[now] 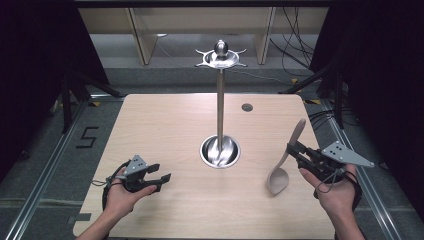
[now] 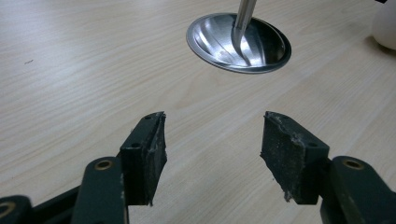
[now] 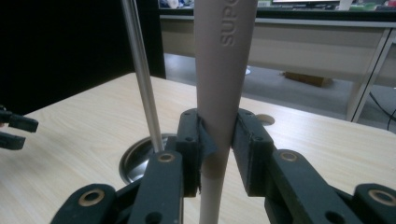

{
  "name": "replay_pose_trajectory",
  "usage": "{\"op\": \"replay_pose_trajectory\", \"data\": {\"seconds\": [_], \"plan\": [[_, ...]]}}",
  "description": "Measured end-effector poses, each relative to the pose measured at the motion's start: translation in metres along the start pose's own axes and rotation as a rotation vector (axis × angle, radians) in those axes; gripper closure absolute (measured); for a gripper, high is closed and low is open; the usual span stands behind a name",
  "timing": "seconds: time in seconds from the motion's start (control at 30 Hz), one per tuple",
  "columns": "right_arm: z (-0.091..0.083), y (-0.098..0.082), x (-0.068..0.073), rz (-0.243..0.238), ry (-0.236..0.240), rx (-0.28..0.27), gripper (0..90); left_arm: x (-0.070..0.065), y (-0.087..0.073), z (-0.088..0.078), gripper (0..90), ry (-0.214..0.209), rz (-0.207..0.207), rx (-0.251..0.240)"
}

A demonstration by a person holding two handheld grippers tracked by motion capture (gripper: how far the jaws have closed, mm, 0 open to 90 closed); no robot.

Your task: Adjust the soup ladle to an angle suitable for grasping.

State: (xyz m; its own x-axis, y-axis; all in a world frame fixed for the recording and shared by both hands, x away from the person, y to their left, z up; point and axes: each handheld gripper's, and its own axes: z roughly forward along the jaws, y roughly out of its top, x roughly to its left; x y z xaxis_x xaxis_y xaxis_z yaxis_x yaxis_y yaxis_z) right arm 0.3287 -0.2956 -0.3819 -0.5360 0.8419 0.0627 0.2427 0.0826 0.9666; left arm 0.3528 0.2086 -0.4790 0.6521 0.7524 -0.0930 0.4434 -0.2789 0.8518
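Right fingers (image 3: 243,144) clamped on handle of beige spoon (image 1: 285,162), pads pressed on both sides, handle running up between them in right gripper view with raised lettering near its top. Right gripper (image 1: 296,150) held off the right part of the table (image 1: 165,130), in the right hand (image 1: 334,189), grey three-cornered plate on top, cable looping below. Spoon tilted: bowl low and toward the near edge, just over or on the tabletop (cannot tell whether touching), handle tip rising up and away toward the far right. Left of spoon, near but apart: steel stand (image 1: 220,110), round dish base resting mid-table, thin upright pole, notched disc with ball knob at top. Same pole and dish rim seen left of the spoon handle in right gripper view. Left fingers (image 2: 149,149) wide apart, nothing between, bare wood grain showing in the gap. Left gripper (image 1: 161,179) low over near-left part of table, held in left hand (image 1: 122,195), pointing toward stand base; dish base seen ahead in left gripper view, white rounded edge of spoon bowl at far right border. Small dark round hole in table beyond stand, toward far right. Floor beyond: cables, tripod legs, pale cabinet panels.
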Motion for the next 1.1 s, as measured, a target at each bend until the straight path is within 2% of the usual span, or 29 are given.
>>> {"op": "replay_pose_trajectory", "data": {"seconds": [0.13, 0.17, 0.2, 0.27, 0.33, 0.37, 0.43, 0.5, 0.67, 0.77, 0.87, 0.93, 1.0, 1.03, 1.07, 1.1], "plan": [[0.001, 0.004, 0.001, 0.0, -0.005, -0.014, 73.7, 0.0, 0.0, 0.0, 39.1, -0.001, 0.003, -0.003], [0.002, 0.005, 0.001, 0.0, 0.003, -0.015, 73.7, 0.0, 0.0, -0.001, 39.2, 0.01, 0.002, 0.002], [0.002, 0.007, 0.002, 0.005, -0.009, -0.016, 73.6, 0.001, 0.0, -0.001, 39.2, 0.01, 0.007, 0.005], [0.002, 0.008, 0.001, 0.002, -0.001, -0.01, 73.6, 0.0, 0.0, -0.002, 39.2, 0.009, 0.0, 0.001], [0.002, 0.009, 0.002, 0.01, 0.001, -0.007, 73.6, 0.001, 0.001, -0.002, 39.2, 0.007, 0.011, -0.002], [0.005, 0.009, 0.002, -0.004, 0.015, -0.024, 73.6, 0.002, 0.001, -0.001, 39.2, 0.001, 0.014, -0.003], [0.005, 0.009, 0.002, -0.008, 0.014, -0.024, 73.6, 0.002, 0.001, -0.002, 39.2, 0.001, 0.018, -0.004], [0.004, 0.01, 0.005, 0.006, 0.015, -0.01, 73.6, 0.001, 0.001, -0.002, 39.2, 0.003, 0.016, -0.004], [0.007, 0.012, 0.004, -0.017, 0.013, -0.028, 73.6, 0.001, 0.002, -0.002, 39.2, 0.001, 0.012, -0.012], [0.006, 0.013, 0.007, 0.011, 0.016, -0.019, 73.6, 0.0, 0.003, -0.002, 39.1, 0.008, 0.024, -0.012], [0.007, 0.013, 0.007, 0.011, 0.029, -0.023, 73.6, -0.001, 0.003, -0.002, 39.2, 0.0, 0.028, -0.014], [0.006, 0.014, 0.006, -0.011, 0.02, -0.025, 73.6, -0.001, 0.004, -0.001, 39.1, -0.002, 0.027, -0.018], [0.006, 0.015, 0.006, 0.008, 0.018, -0.024, 73.6, -0.002, 0.005, -0.001, 39.1, 0.002, 0.034, -0.016], [0.006, 0.016, 0.003, -0.021, 0.001, -0.052, 73.6, -0.002, 0.006, 0.0, 39.1, -0.007, 0.031, -0.021], [0.006, 0.016, 0.003, -0.021, 0.001, -0.052, 73.6, -0.002, 0.006, 0.0, 39.1, -0.007, 0.031, -0.021], [0.006, 0.017, 0.004, 0.009, 0.024, -0.049, 73.6, -0.001, 0.008, 0.0, 39.1, -0.006, 0.035, -0.025]]}}
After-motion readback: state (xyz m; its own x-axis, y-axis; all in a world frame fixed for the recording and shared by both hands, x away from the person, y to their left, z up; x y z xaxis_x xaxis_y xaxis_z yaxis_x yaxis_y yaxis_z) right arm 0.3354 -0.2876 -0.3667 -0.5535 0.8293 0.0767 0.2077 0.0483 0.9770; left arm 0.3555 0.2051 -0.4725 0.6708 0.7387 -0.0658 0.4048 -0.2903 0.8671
